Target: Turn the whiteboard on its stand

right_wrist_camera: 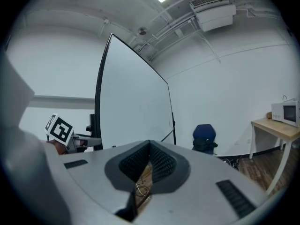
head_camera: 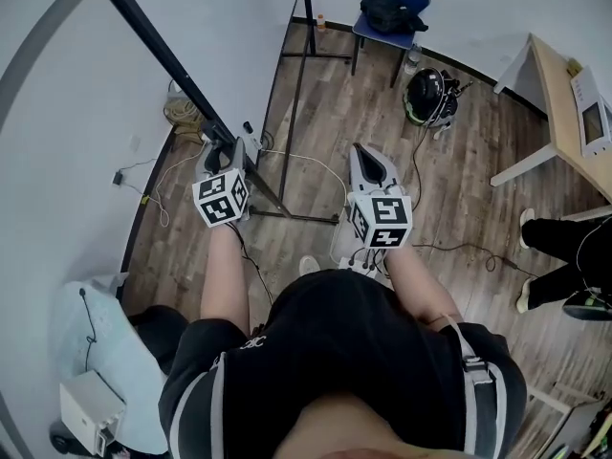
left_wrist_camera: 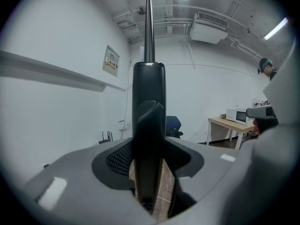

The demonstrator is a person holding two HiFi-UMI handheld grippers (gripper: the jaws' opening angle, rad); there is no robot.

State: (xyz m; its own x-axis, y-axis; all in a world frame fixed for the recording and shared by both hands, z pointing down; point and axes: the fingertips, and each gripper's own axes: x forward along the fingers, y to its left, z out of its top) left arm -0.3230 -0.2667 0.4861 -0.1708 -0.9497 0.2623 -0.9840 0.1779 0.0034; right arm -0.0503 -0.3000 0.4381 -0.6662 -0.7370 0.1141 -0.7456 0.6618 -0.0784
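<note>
So here's where we're at: our left gripper [head_camera: 227, 151] is clamped shut on the black side frame of the whiteboard [head_camera: 163, 51]. In the left gripper view that frame [left_wrist_camera: 149, 88] fills the gap between the jaws and runs straight up, so its long axis is vertical, in line with the jaw slot. The board itself stands on our left and stretches away toward the far end of the room.

Our right gripper [head_camera: 371, 156] is off to the right, well apart from the board and holding nothing. Its jaws are pinched together, with only floor and cables showing below them. From the right gripper view we get the broad white face of the board [right_wrist_camera: 133, 102], with the left gripper's marker cube [right_wrist_camera: 59, 128] at the near edge. So the left one is clearly the nearer hand, and we reckon any turning goes through it, swinging the near edge round.

Stuff we can't sort out:
- There's a round knob [left_wrist_camera: 150, 114] on the frame right at the left jaws, and we can't tell if it's locked or loose.
- The board's top is cut off in every view.
- From the head view, only a pole and floor bar of the stand [head_camera: 292, 113] show; the pivot doesn't.
</note>
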